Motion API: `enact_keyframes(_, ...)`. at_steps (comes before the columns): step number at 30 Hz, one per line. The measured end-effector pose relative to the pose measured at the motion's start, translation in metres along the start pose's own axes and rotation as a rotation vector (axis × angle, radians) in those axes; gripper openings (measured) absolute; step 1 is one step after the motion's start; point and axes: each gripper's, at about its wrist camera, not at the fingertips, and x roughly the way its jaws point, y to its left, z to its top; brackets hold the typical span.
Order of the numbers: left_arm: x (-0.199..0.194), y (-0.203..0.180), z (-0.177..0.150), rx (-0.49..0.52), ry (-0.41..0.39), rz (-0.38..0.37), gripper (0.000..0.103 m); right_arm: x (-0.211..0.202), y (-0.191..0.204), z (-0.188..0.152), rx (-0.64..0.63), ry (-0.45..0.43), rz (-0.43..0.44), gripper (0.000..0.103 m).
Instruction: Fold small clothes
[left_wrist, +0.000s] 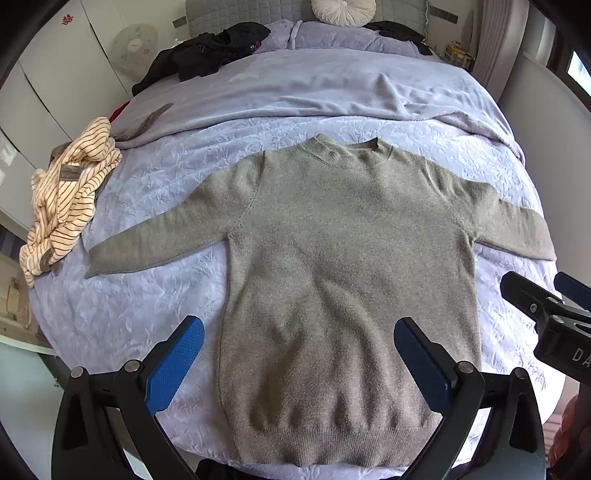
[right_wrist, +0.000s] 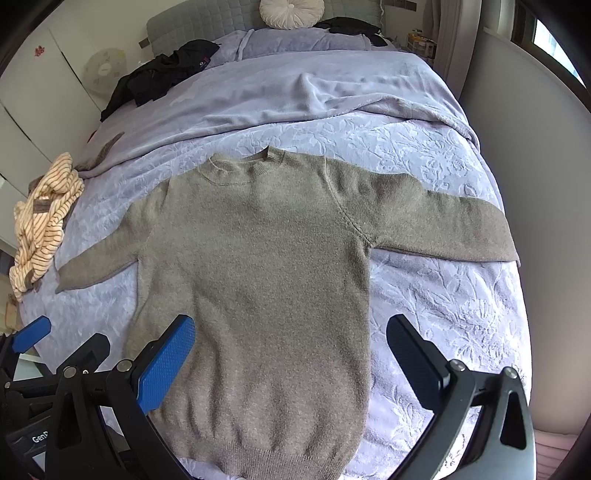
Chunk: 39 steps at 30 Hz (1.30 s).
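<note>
Left tool (left_wrist: 299, 354): nearest the camera, its 2 blue-padded fingers spread wide, holding nothing; it hangs above the lower body of the sweater, apart from the cloth as far as can be judged.
Right tool (right_wrist: 291, 350): likewise spread wide and empty, hovering over the sweater's right side seam and the bare bedspread beside it.
Hem (left_wrist: 332, 446): ribbed band at the near edge of the bed, lying flat; the rib looks denser than the body, so it is probably the firmest place to pinch at either corner.
Sweater (left_wrist: 343, 258): grey-brown knit, spread face up on the bed (right_wrist: 443, 295), both sleeves out to the sides, neck pointing away.
Handling: judged soft, limp and fairly light, with a fuzzy surface that should grip the pads well; it will likely sag and stretch if lifted by 1 point, so 2 holds look safer.
Sleeves: the left cuff (left_wrist: 96, 264) and right cuff (right_wrist: 506, 243) lie flat and free, good places to grasp for folding inward across the chest.
Collar (left_wrist: 347, 153): ribbed, at the far end, flat.
Striped garment (left_wrist: 62, 199): crumpled at the left edge of the bed, well apart from the sweater.
Dark clothes (left_wrist: 207, 55): heaped at the far end, near the headboard.
</note>
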Motion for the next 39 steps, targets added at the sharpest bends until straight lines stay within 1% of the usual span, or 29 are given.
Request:
enact_keyframes(3, 0.003, 0.0, 0.0, 0.002, 0.01, 0.008, 0.103, 0.001, 0.0, -0.001, -0.001, 0.004, 0.005, 0.103)
enact_keyframes(8, 0.006, 0.005, -0.002, -0.014, 0.024, -0.007, 0.103, 0.001, 0.001, -0.002, -0.015, 0.002, 0.005, 0.103)
enact_keyframes(11, 0.009, 0.008, -0.005, -0.013, 0.027, 0.005, 0.103, 0.002, 0.001, -0.002, -0.009, 0.006, 0.01, 0.103)
enact_keyframes(17, 0.015, 0.019, -0.006, -0.025, 0.035, -0.012, 0.103, 0.007, 0.003, -0.004, 0.0, 0.025, -0.028, 0.103)
enact_keyframes(22, 0.027, 0.03, -0.005, -0.012, 0.044, -0.032, 0.103, 0.014, 0.006, -0.007, 0.028, 0.048, -0.022, 0.103)
enact_keyframes(29, 0.057, 0.046, 0.003, 0.047, 0.08, -0.098, 0.103, 0.028, 0.025, -0.01, 0.054, 0.042, -0.04, 0.103)
enact_keyframes(33, 0.074, 0.058, 0.006, 0.103, 0.108, -0.133, 0.103, 0.041, 0.042, -0.013, 0.079, 0.055, -0.047, 0.103)
enact_keyframes(36, 0.081, 0.067, 0.007, 0.137, 0.109, -0.146, 0.103, 0.048, 0.056, -0.017, 0.094, 0.066, -0.063, 0.103)
enact_keyframes(39, 0.086, 0.08, 0.008, 0.141, 0.115, -0.168, 0.103, 0.055, 0.072, -0.019, 0.1, 0.086, -0.068, 0.103)
